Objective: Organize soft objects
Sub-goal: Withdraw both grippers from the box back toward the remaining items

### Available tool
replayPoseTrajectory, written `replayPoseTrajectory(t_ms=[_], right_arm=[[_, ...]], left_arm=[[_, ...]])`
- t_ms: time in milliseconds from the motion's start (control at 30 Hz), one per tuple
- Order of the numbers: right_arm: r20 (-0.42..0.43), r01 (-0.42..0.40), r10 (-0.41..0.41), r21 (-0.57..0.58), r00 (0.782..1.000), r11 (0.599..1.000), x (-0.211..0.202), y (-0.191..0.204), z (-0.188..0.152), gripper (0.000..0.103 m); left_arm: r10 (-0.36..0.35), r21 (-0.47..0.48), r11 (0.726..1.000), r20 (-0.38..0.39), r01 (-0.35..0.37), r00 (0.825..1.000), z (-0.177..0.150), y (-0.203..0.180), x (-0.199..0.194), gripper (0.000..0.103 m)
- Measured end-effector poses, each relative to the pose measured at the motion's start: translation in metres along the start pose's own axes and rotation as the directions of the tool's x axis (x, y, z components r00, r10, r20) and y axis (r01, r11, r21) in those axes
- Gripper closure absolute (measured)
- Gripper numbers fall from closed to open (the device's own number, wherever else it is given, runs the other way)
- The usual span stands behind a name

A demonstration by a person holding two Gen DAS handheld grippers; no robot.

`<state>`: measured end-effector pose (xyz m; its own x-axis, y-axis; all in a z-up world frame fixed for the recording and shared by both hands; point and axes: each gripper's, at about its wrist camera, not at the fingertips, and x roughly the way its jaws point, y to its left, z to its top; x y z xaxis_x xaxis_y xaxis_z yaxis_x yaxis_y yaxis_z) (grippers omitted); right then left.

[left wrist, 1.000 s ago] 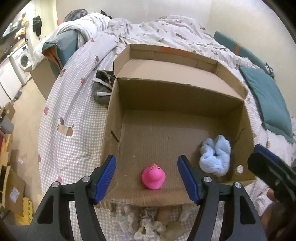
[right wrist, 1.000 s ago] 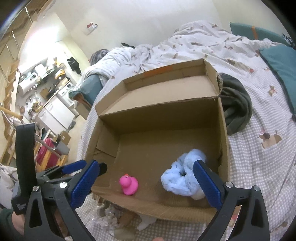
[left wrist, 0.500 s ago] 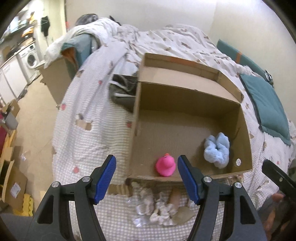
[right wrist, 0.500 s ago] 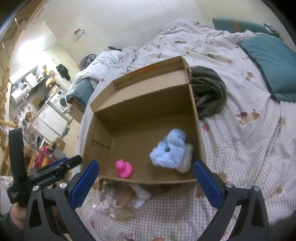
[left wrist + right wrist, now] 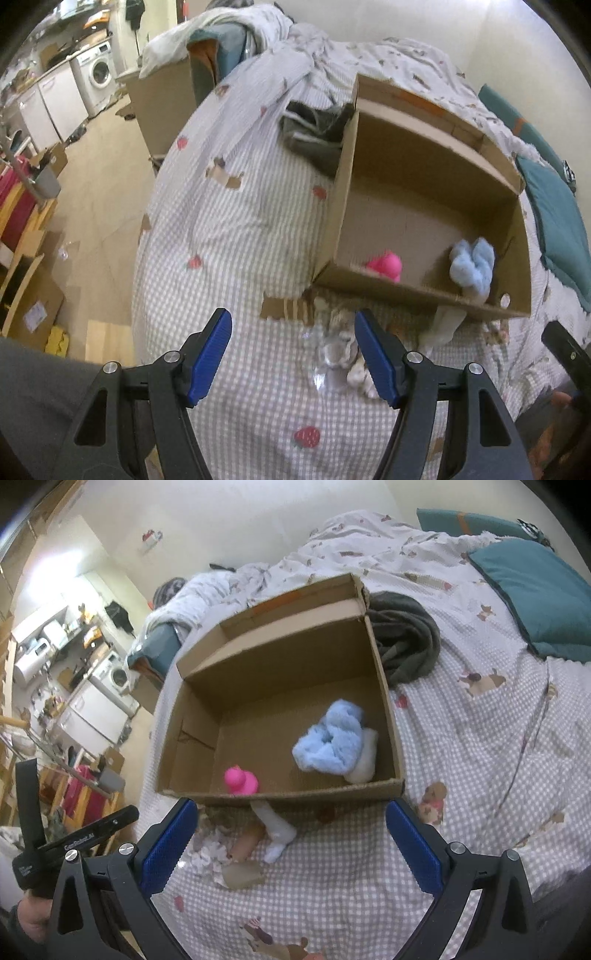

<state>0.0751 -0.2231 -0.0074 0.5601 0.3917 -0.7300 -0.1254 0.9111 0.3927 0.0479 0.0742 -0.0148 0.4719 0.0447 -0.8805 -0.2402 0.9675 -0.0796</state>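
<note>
Left view: the left gripper hangs over the bed, fingers spread wide and empty. The box sits ahead to the right, with the duck and blue cloth inside it. Loose scraps lie just before the box.

Right view: the right gripper is open too, holding nothing. A white sock and a crumpled pile wait on the quilt. My worry: these limp bits could slip out, or the fingers pinch the quilt instead.

Each hand-held gripper has black arms, blue pads, silver screws.
</note>
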Motion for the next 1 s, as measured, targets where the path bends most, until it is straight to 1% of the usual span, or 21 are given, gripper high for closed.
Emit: replayPoseTrajectory(t_ms=[67, 167, 300, 367, 433, 500, 600, 767, 800, 867, 933, 1000], right_arm=[[-0.018, 0.001, -0.001, -0.012, 1.0, 1.0, 0.002, 0.001, -0.001, 0.0], [-0.026, -0.021, 0.021, -0.003, 0.999, 1.0, 0.001, 0.001, -0.003, 0.0], [-0.039, -0.016, 0.016, 0.009, 0.999, 1.0, 0.002, -0.001, -0.004, 0.0], [-0.046, -0.011, 0.012, 0.019, 0.999, 1.0, 0.004, -0.003, -0.004, 0.0], [-0.068, 0.023, -0.022, 0.015, 0.997, 1.0, 0.009, -0.004, -0.006, 0.0], [-0.092, 0.054, -0.052, 0.016, 0.994, 0.998, 0.015, -0.005, -0.008, 0.0], [-0.116, 0.057, -0.052, 0.041, 0.992, 0.998, 0.019, -0.01, -0.01, 0.0], [-0.147, 0.065, -0.056, 0.062, 0.988, 0.996, 0.026, -0.014, -0.011, 0.0], [-0.155, 0.063, -0.052, 0.065, 0.987, 0.996, 0.028, -0.014, -0.012, 0.0], [-0.166, 0.062, -0.05, 0.068, 0.985, 0.996, 0.032, -0.014, -0.013, 0.0], [-0.176, 0.063, -0.05, 0.069, 0.983, 0.996, 0.035, -0.016, -0.014, 0.0], [-0.187, 0.064, -0.049, 0.072, 0.981, 0.995, 0.038, -0.016, -0.015, 0.0]], left_arm=[[0.002, 0.007, 1.0, -0.014, -0.002, 1.0, -0.005, -0.002, 0.001, 0.037], [0.014, 0.017, 1.0, -0.022, -0.014, 1.0, -0.01, -0.007, 0.004, 0.037], [0.028, 0.007, 1.0, -0.025, -0.028, 0.999, -0.01, -0.005, 0.007, 0.037], [0.034, -0.02, 0.999, -0.019, -0.034, 0.999, -0.007, 0.001, 0.007, 0.037], [0.036, -0.065, 0.997, -0.02, -0.037, 0.999, -0.005, 0.011, 0.008, 0.037], [0.037, -0.112, 0.993, -0.037, -0.041, 0.999, -0.004, 0.023, 0.013, 0.037], [0.021, -0.135, 0.99, -0.069, -0.03, 0.997, -0.005, 0.028, 0.02, 0.037], [-0.031, -0.1, 0.995, -0.118, 0.019, 0.992, -0.008, 0.015, 0.031, 0.037], [-0.04, -0.098, 0.995, -0.134, 0.027, 0.99, -0.009, 0.012, 0.035, 0.039], [-0.064, -0.105, 0.993, -0.169, 0.047, 0.984, -0.011, 0.008, 0.044, 0.048], [-0.076, -0.113, 0.992, -0.208, 0.053, 0.975, -0.013, 0.005, 0.054, 0.05], [-0.086, -0.125, 0.991, -0.244, 0.056, 0.966, -0.015, 0.004, 0.063, 0.056]])
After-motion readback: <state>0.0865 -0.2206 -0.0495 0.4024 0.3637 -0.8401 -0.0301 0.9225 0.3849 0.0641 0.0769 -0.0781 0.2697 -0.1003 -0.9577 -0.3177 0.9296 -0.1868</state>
